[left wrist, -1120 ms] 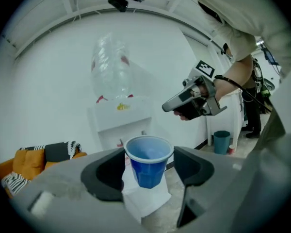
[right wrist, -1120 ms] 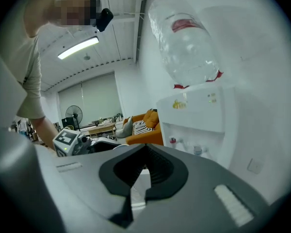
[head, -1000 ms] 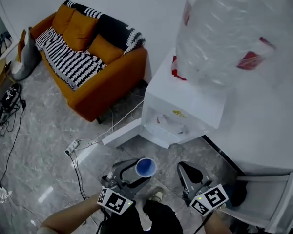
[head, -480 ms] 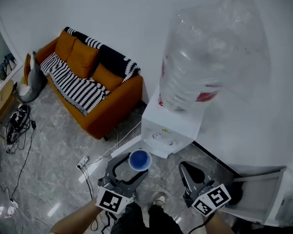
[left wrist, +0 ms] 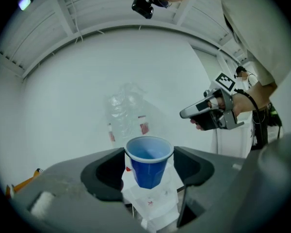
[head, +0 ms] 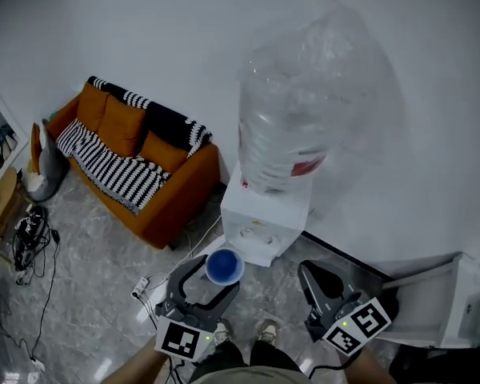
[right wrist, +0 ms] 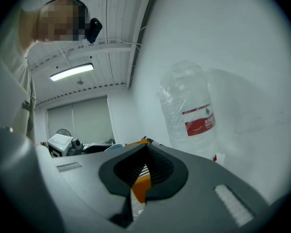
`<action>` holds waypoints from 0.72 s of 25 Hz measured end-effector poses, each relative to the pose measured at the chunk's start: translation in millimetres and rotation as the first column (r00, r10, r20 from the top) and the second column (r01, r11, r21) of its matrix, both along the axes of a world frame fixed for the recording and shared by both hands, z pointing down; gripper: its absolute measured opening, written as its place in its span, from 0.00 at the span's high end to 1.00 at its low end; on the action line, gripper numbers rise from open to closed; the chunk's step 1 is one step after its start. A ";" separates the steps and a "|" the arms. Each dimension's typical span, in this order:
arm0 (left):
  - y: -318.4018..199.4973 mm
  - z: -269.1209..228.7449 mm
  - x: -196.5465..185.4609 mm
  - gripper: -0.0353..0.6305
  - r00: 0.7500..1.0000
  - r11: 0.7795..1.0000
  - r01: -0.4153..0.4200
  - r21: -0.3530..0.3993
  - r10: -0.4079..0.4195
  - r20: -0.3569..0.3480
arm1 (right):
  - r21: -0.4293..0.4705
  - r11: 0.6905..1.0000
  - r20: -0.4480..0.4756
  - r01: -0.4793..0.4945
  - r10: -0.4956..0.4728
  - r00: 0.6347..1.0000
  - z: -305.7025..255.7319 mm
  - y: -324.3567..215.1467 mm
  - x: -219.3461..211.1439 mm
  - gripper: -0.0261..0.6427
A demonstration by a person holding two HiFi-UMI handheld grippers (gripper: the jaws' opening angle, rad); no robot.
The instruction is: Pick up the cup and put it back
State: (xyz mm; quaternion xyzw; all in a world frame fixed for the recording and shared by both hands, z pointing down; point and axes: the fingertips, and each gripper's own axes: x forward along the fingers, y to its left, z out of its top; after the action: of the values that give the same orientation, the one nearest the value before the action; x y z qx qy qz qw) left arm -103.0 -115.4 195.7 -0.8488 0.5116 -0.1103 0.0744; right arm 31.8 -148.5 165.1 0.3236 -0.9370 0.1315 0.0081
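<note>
The head camera looks steeply down past the water bottle (head: pixel 292 110) onto the floor (head: pixel 88 294). Each gripper camera rides close behind its own jaws, facing roughly level at the white wall (left wrist: pixel 77 81); all three share that bottle, and the left one catches the right gripper (left wrist: pixel 211 113)

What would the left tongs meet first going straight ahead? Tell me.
The left tongs, shut on the blue cup, point at the water bottle atop the white dispenser; probably that first, though depth is unclear.
</note>
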 end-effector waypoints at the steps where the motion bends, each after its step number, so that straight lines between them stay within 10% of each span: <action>1: 0.6 0.6 -0.1 0.46 1.000 1.000 0.006 -0.018 -0.006 -0.007 | 0.001 1.000 -0.002 -0.013 0.013 1.000 -2.0 1.2 2.9 0.96; 18: -41.3 -0.4 46.4 0.46 0.995 0.993 -0.069 -0.091 0.062 -0.084 | 0.051 0.985 -0.084 -0.166 0.170 0.982 -0.4 -18.5 45.8 0.96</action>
State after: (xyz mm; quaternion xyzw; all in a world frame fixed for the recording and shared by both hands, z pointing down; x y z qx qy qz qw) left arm -56.5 -156.7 195.3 -0.8715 0.4803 -0.0973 0.0173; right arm 77.6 -167.0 164.7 0.4071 -0.9077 0.0970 0.0312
